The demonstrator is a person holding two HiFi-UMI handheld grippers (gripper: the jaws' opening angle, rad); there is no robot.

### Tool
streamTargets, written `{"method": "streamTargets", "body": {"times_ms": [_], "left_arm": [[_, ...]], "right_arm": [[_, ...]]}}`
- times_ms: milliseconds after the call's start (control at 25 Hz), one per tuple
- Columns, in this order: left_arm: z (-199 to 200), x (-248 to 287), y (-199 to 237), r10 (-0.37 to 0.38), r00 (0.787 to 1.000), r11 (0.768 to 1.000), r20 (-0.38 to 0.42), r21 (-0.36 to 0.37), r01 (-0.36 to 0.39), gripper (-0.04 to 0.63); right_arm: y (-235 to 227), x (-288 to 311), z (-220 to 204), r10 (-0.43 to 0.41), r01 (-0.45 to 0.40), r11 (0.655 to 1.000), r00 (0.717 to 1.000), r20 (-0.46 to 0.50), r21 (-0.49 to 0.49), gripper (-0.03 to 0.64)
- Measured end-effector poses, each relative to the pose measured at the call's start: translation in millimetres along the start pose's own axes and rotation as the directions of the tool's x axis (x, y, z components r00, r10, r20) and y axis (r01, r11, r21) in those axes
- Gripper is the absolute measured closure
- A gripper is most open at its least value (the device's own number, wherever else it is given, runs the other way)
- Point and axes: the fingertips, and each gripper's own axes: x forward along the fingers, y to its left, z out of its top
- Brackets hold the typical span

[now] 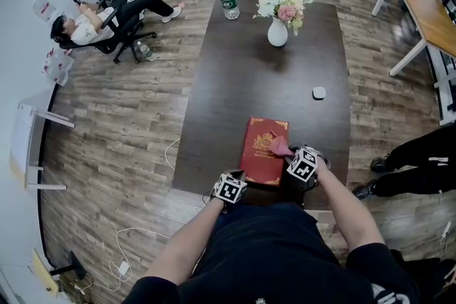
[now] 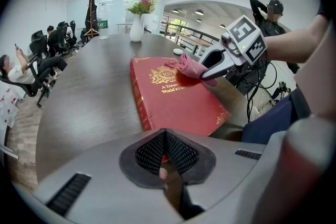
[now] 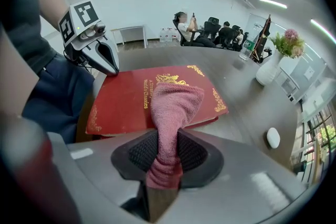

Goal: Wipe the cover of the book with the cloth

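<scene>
My right gripper (image 3: pixel 169 150) pinches the pink cloth (image 3: pixel 174 98) against the red book (image 1: pixel 261 155) at the table's (image 1: pixel 235 82) near edge. My left gripper (image 3: pixel 112 69), jaws closed, touches the book's corner.

Your dark desk (image 1: pixel 235 82) is carrying a red book (image 1: pixel 258 153) at its near edge. A vase (image 1: pixel 278 32), bottle (image 1: pixel 229 3) and white puck (image 1: pixel 319 92) are sitting beyond.

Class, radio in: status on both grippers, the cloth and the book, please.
Left gripper shut, tip at book corner. Right gripper shut on cloth, cloth resting on book. Vase far off, nothing else on book.
</scene>
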Motion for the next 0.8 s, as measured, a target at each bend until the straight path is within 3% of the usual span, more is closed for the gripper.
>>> {"method": "streamTargets", "body": {"times_ms": [280,800], "left_arm": [[1,3,-1,-0.004,1.000,1.000,0.017,-0.013,0.004,0.600],[2,1,-2,-0.006,1.000,1.000,0.020,-0.017,0.006,0.600]], "right_arm": [[-1,-13,-2,-0.012,0.012,1.000,1.000,-0.005,0.019,0.509],[25,3,79,0.042,-0.037,0.996,0.997,0.058,-0.085,0.509]]}}
